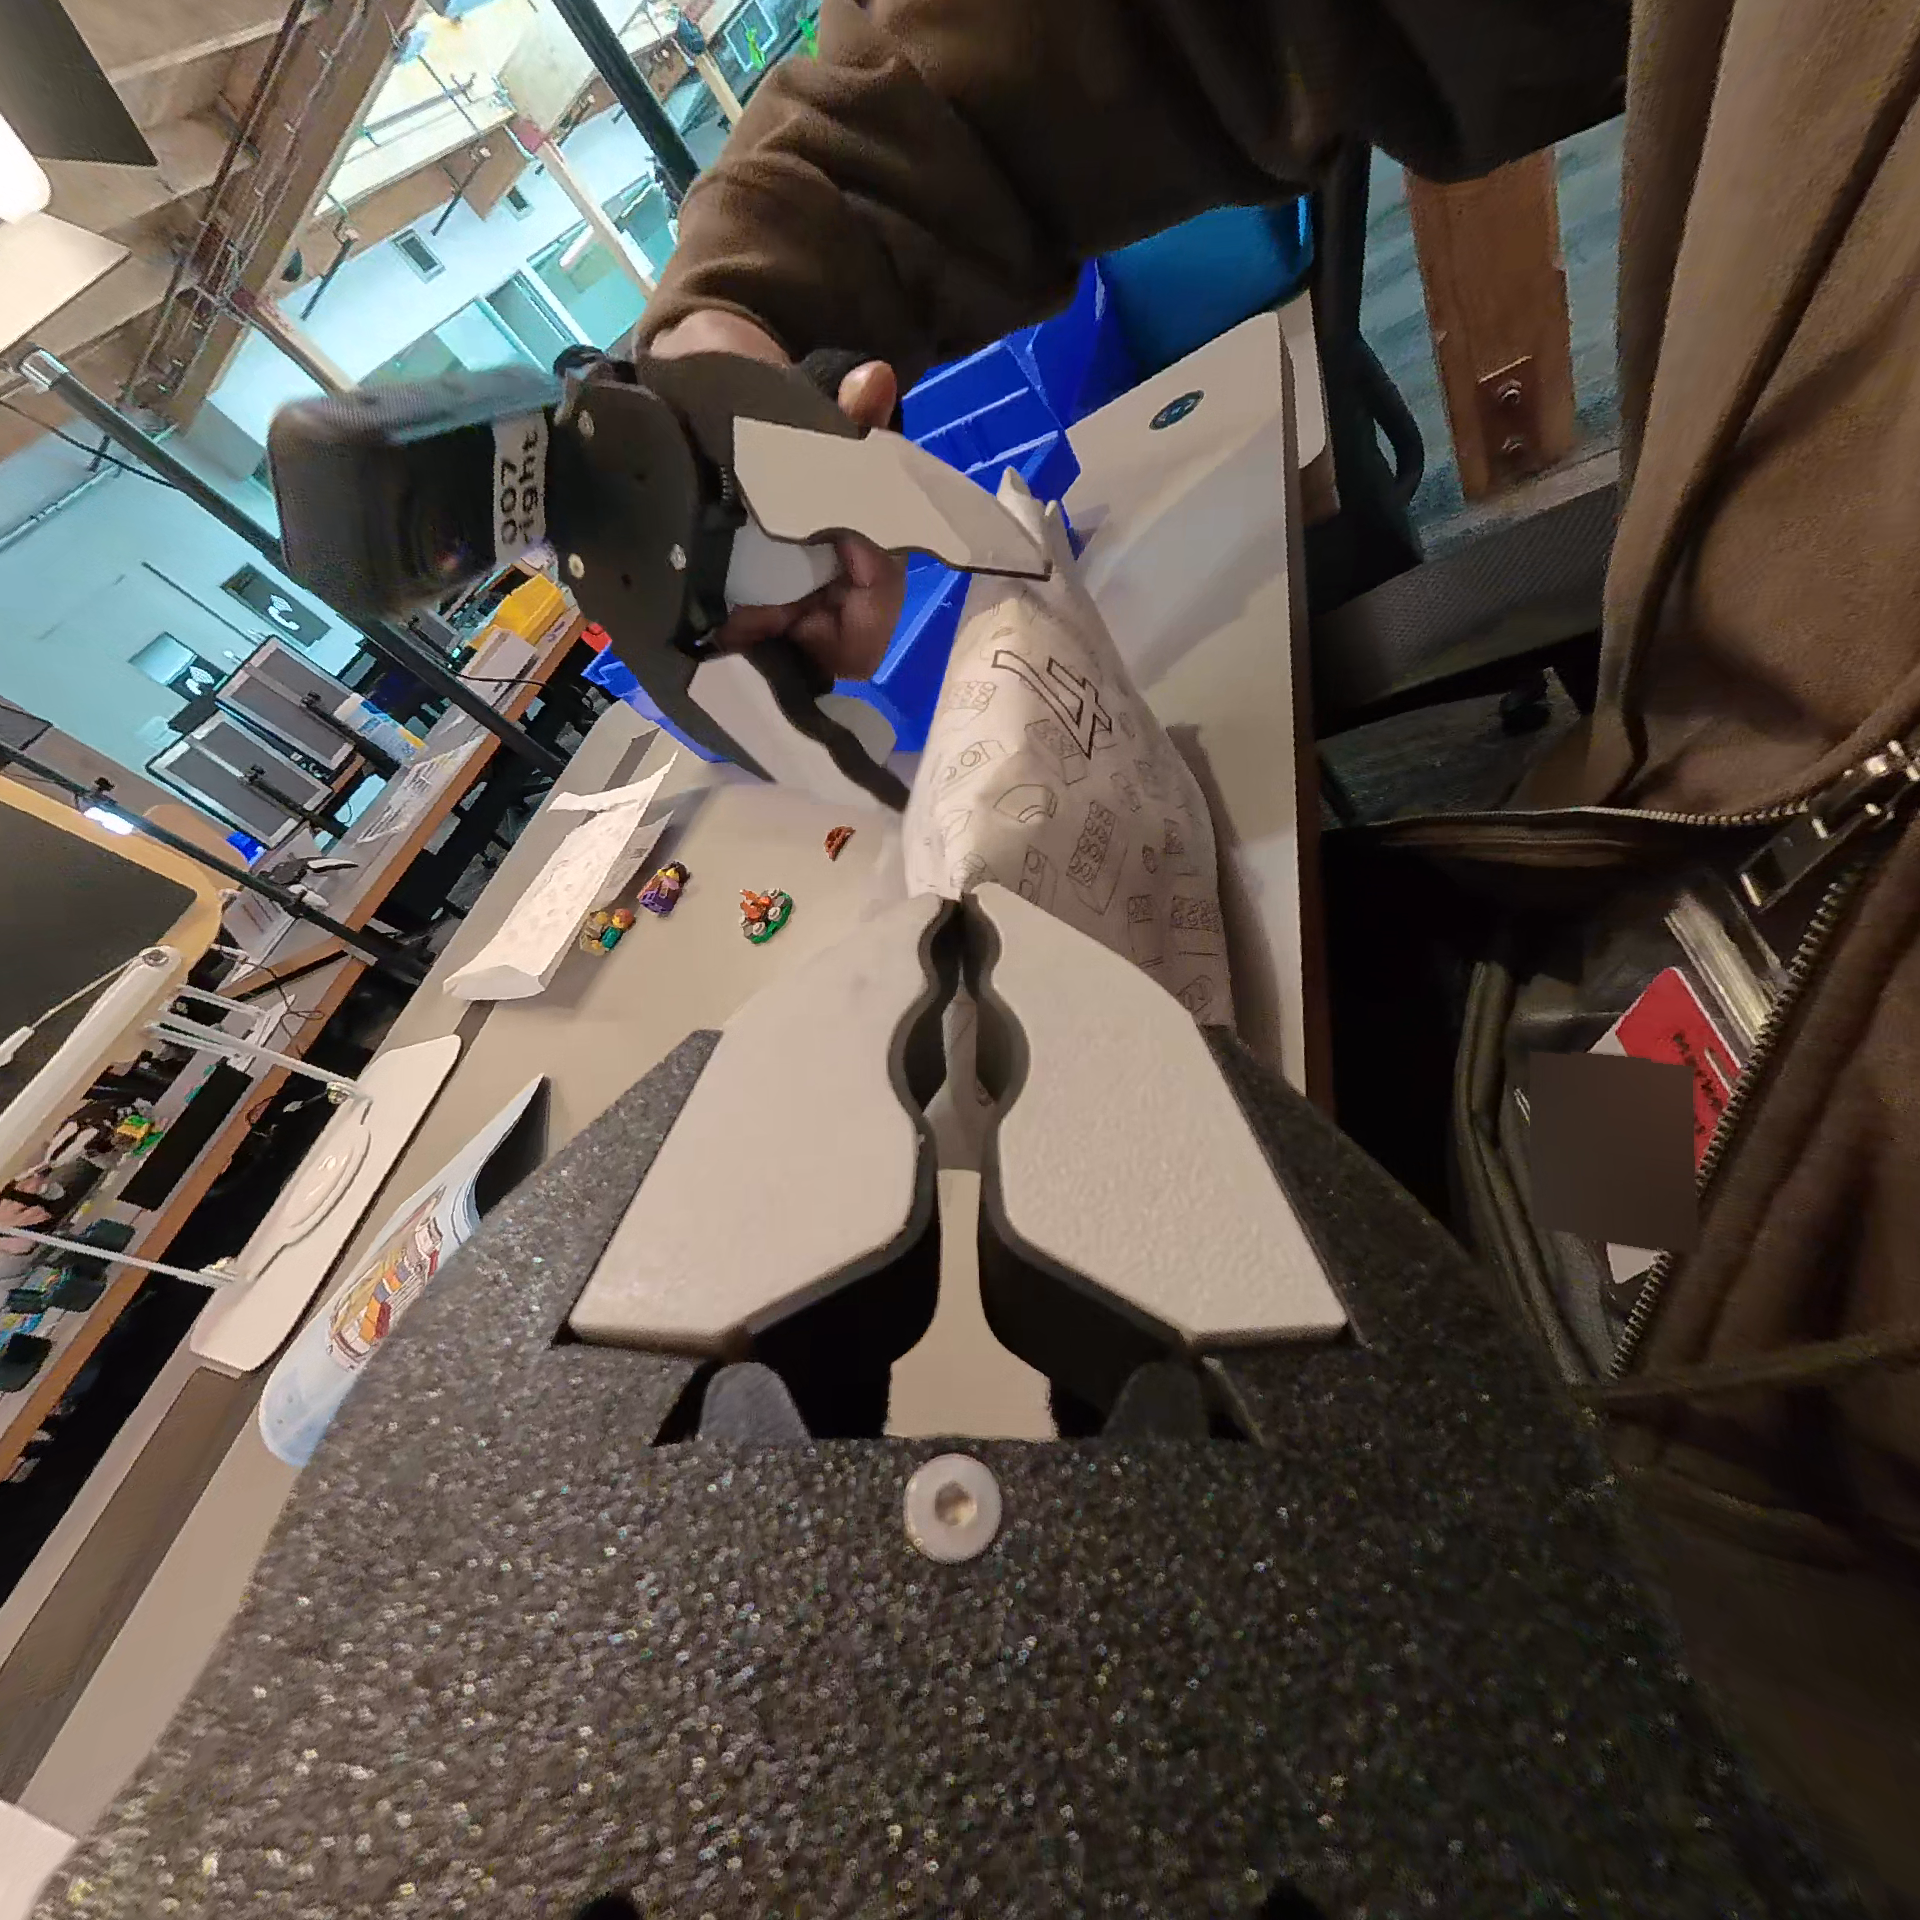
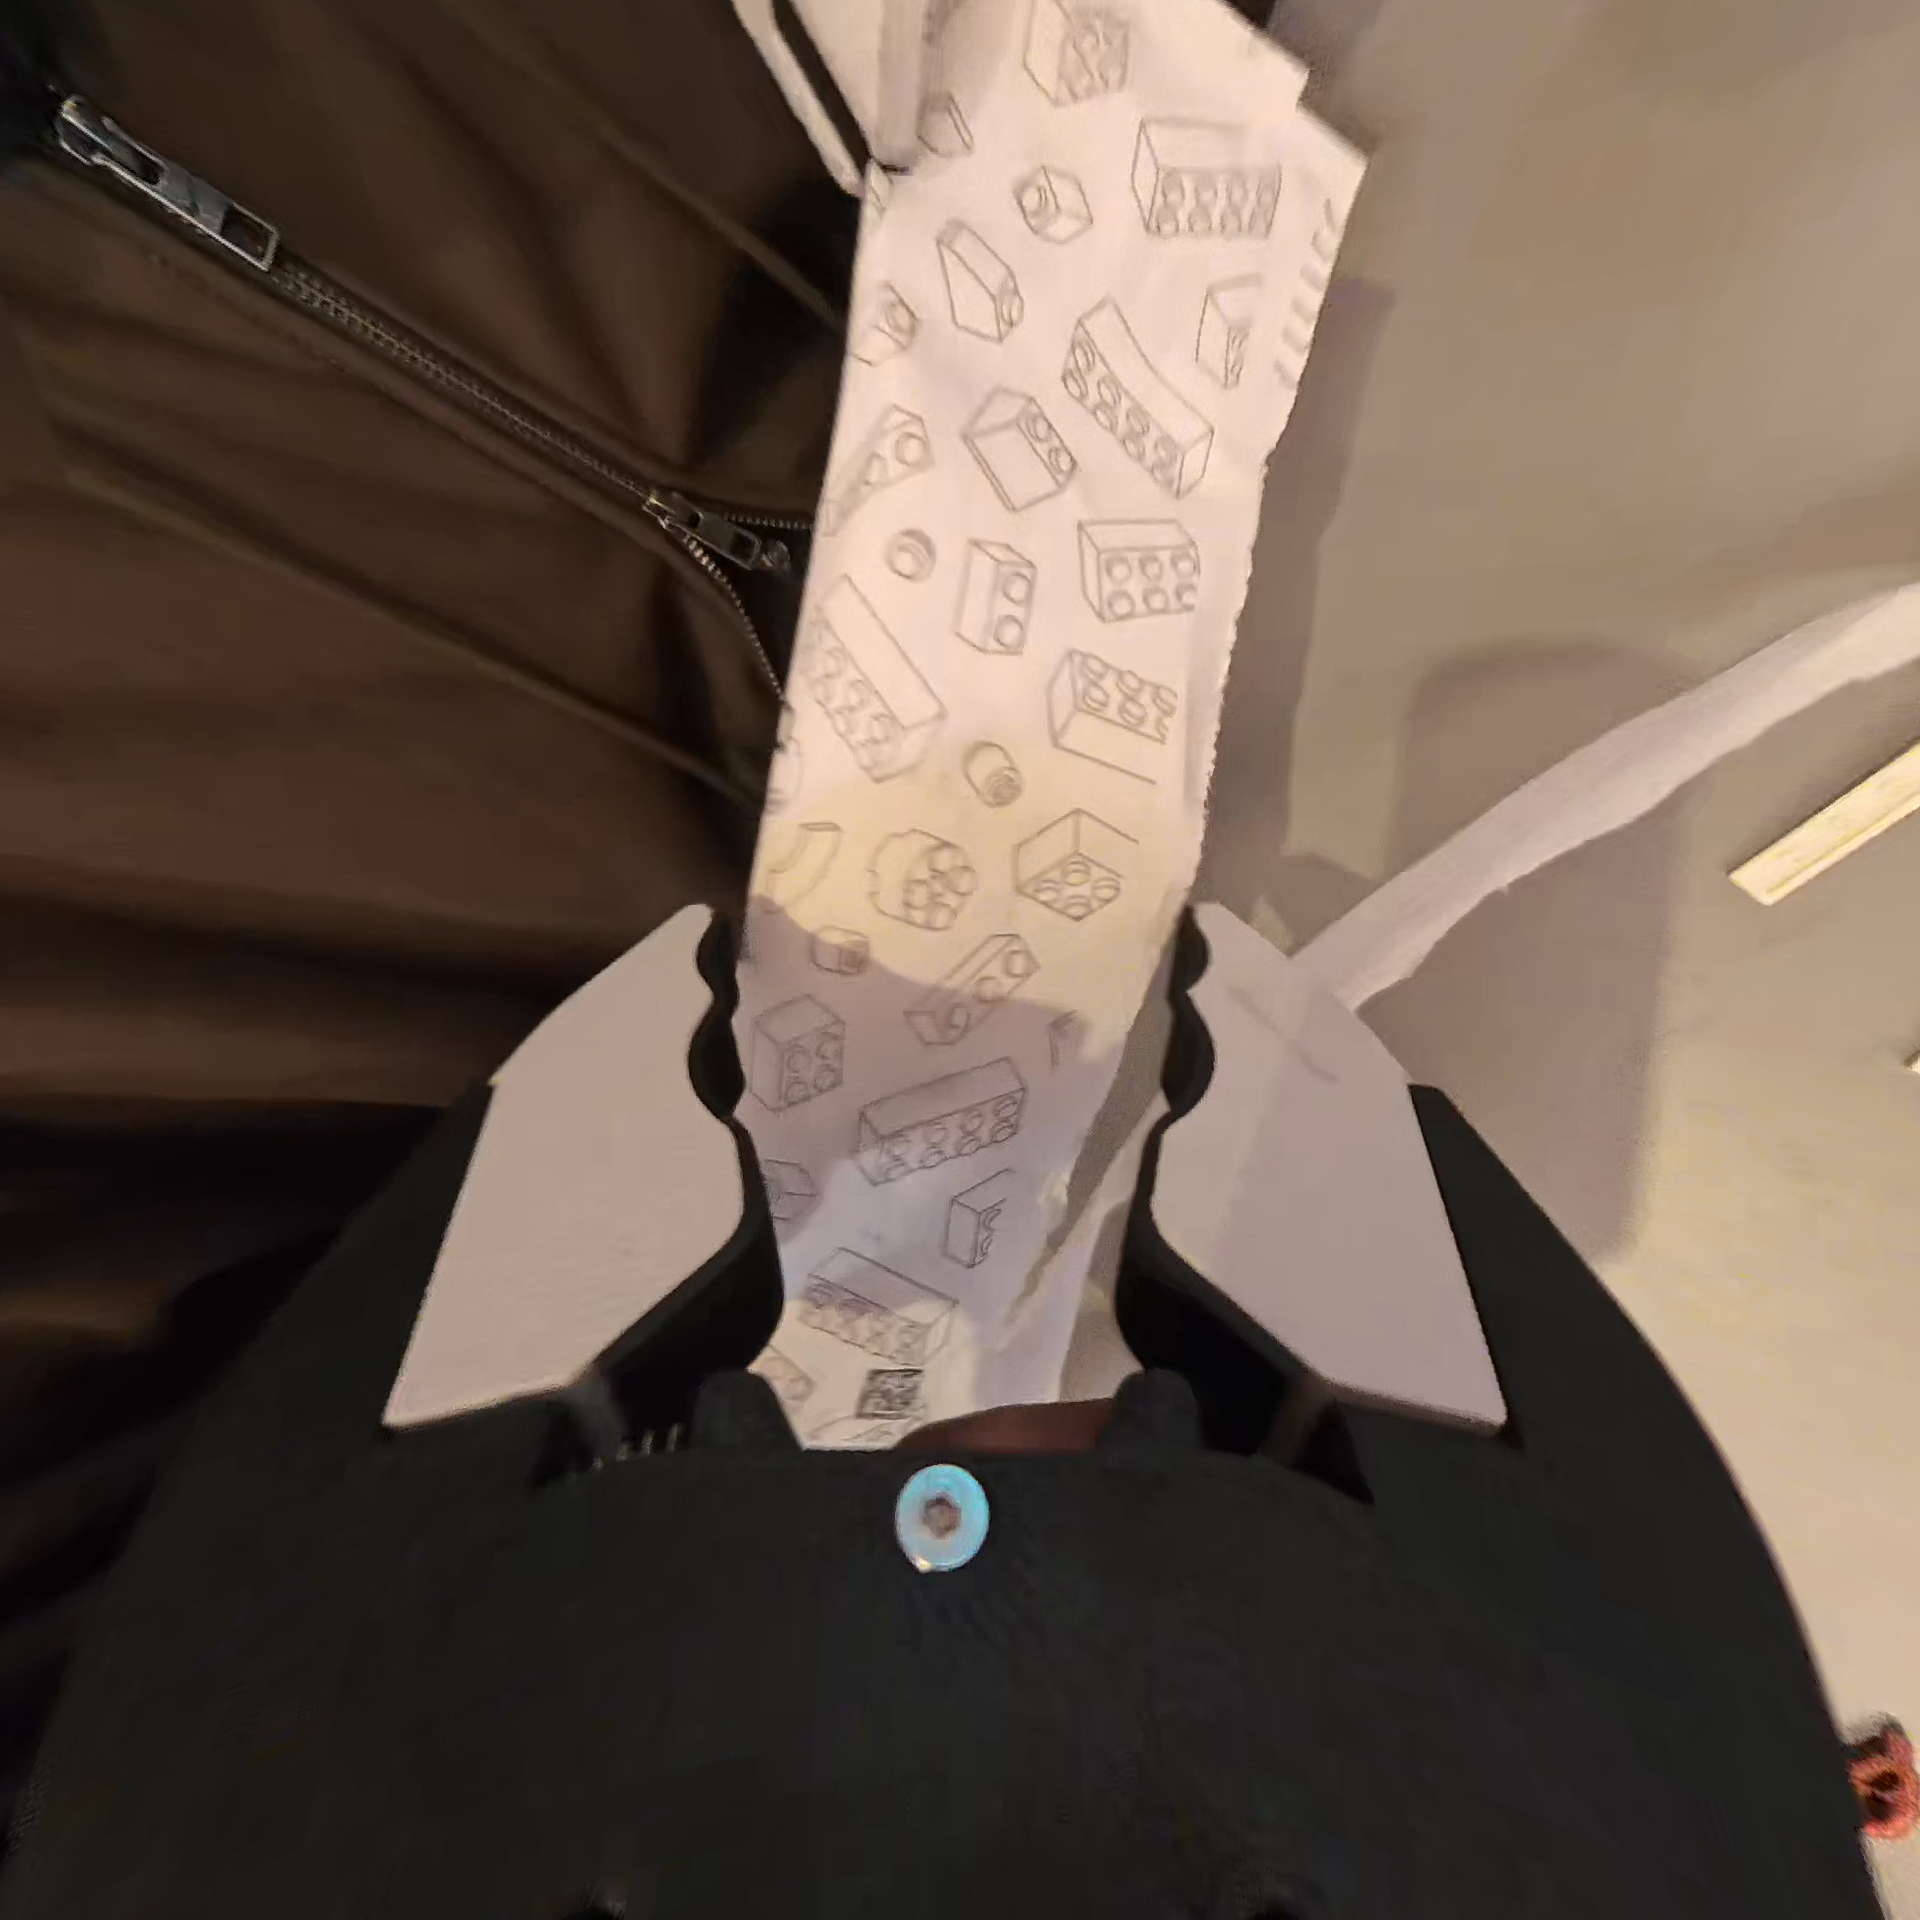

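We see our left gripper clenched on the lower edge of a white printed paper bag, our right gripper released wide around the bag, bag raised over the table, small toy figures nearby

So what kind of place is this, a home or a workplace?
Likely a workplace, a lab or workshop: long benches with monitors, blue bins, exposed beams overhead, and small brick toys on a white table.

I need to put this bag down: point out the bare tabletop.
Bare grey table between the green-based toy and the left gripper. Crowded farther off: two figures, torn paper bag, blue bin.
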Demonstrator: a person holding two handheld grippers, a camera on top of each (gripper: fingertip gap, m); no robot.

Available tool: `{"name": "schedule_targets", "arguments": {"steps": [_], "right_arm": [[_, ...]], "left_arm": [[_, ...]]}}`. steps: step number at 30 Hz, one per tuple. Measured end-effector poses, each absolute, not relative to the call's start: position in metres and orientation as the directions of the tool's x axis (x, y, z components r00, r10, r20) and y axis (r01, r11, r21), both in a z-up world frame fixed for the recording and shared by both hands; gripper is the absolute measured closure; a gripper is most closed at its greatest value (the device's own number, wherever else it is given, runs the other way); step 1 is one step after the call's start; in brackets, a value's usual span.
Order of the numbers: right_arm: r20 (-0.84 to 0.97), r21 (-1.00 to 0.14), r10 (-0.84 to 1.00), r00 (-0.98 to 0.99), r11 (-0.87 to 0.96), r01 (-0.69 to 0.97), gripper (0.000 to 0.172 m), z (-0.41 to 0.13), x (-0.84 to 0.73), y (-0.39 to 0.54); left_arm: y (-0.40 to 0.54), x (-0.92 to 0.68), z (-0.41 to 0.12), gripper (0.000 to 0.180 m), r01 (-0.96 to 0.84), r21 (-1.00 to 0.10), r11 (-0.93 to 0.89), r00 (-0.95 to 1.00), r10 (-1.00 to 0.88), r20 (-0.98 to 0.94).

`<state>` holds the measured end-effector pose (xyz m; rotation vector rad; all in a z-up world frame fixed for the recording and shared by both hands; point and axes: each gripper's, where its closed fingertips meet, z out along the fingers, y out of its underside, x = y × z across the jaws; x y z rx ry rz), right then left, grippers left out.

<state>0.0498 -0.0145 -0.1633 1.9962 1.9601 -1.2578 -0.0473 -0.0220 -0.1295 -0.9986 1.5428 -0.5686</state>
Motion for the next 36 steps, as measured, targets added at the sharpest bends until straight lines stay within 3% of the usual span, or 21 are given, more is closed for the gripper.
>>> {"name": "schedule_targets", "arguments": {"steps": [2, 5, 10, 23, 26, 29, 36], "right_arm": [[-0.596, -0.446, 0.792, -0.132, -0.191, 0.874, 0.077, -0.170, 0.051, -0.011], [-0.604, -0.446, 0.787, -0.127, -0.201, 0.872, 0.073, -0.171, 0.052, -0.006], [-0.619, -0.440, 0.769, -0.163, -0.168, 0.882, 0.095, -0.166, 0.052, -0.012], [-0.392, -0.480, 0.913, -0.115, -0.096, 0.872, 0.115, -0.146, 0.047, 0.014], [-0.324, -0.508, 0.943, -0.082, -0.100, 0.855, 0.138, -0.139, 0.041, 0.022], [-0.255, -0.516, 0.965, -0.060, -0.083, 0.853, 0.143, -0.136, 0.038, 0.026], [-0.124, -0.531, 0.992, -0.006, -0.062, 0.845, 0.159, -0.130, 0.031, 0.034]], "left_arm": [[-0.024, -0.048, -0.130, 0.180, -0.284, -0.794, 0.537, 0.006, -0.828, -0.561], [-0.023, -0.048, -0.132, 0.180, -0.300, -0.784, 0.544, 0.010, -0.820, -0.572], [-0.019, -0.049, -0.134, 0.180, -0.319, -0.772, 0.549, 0.021, -0.811, -0.585], [-0.006, -0.050, -0.139, 0.174, -0.343, -0.841, 0.418, 0.085, -0.878, -0.471], [-0.002, -0.052, -0.135, 0.174, -0.336, -0.854, 0.398, 0.118, -0.882, -0.457], [-0.001, -0.052, -0.137, 0.174, -0.347, -0.856, 0.384, 0.125, -0.885, -0.448], [0.015, -0.055, -0.123, 0.159, -0.322, -0.905, 0.278, 0.218, -0.909, -0.357]]}}
